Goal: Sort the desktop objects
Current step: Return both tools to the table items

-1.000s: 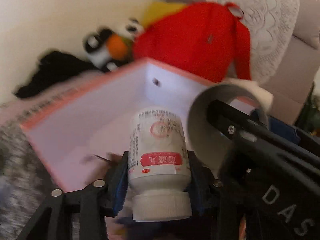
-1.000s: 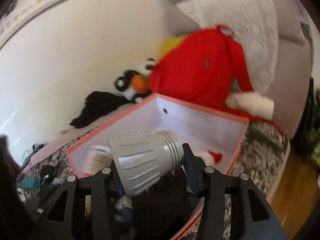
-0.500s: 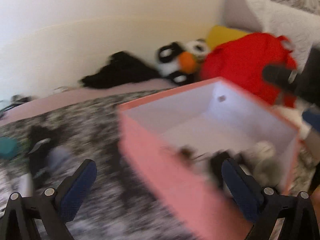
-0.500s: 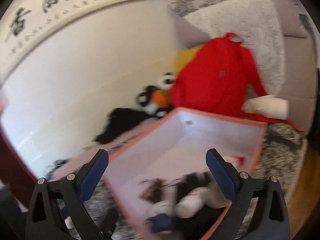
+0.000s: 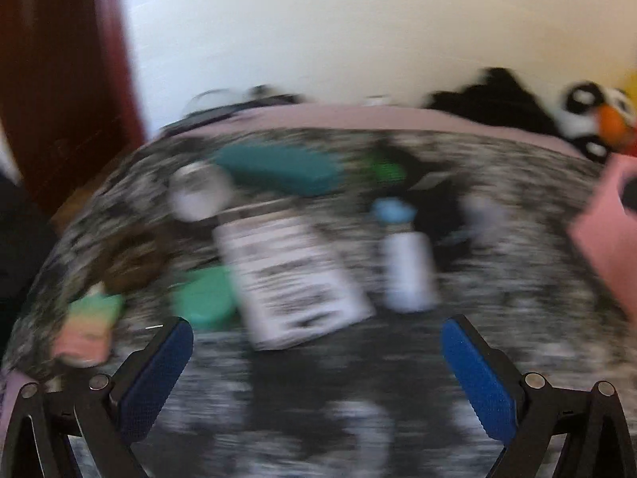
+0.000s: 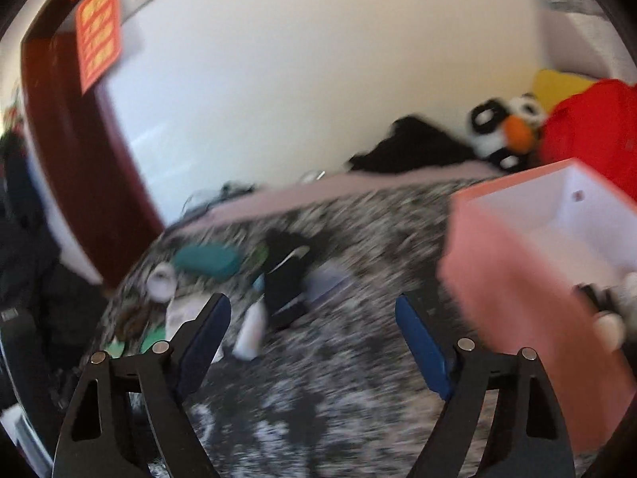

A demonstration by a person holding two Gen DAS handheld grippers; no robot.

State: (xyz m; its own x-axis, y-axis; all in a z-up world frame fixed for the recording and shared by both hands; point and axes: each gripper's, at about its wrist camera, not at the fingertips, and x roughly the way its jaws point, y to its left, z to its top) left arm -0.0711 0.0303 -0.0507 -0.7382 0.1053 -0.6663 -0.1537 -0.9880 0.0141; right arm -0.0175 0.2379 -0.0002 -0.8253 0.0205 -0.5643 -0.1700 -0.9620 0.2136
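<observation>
My left gripper (image 5: pixel 316 322) stands wide open and empty over the speckled blanket (image 5: pixel 497 318). Just beyond its fingertips lie a white printed box (image 5: pixel 294 279) and a white bottle with a blue cap (image 5: pixel 406 267). Farther back are a teal case (image 5: pixel 278 169), a white round jar (image 5: pixel 197 195) and a green lid-like piece (image 5: pixel 203 298). My right gripper (image 6: pixel 312 298) is also empty, and its jaws are closing. The pink box (image 6: pixel 517 279) sits to its right with several items inside. Both views are blurred.
A black sock-like item (image 6: pixel 290 279) lies mid-blanket. A penguin plush (image 6: pixel 505 127), black cloth (image 6: pixel 414 143) and a red backpack (image 6: pixel 589 135) line the wall behind. A dark red door (image 6: pixel 79 159) stands at the left, past the blanket's edge.
Both grippers let go of the white pill bottle and the grey cup-like item over the pink box, opened, and swung left towards the loose objects on the blanket.
</observation>
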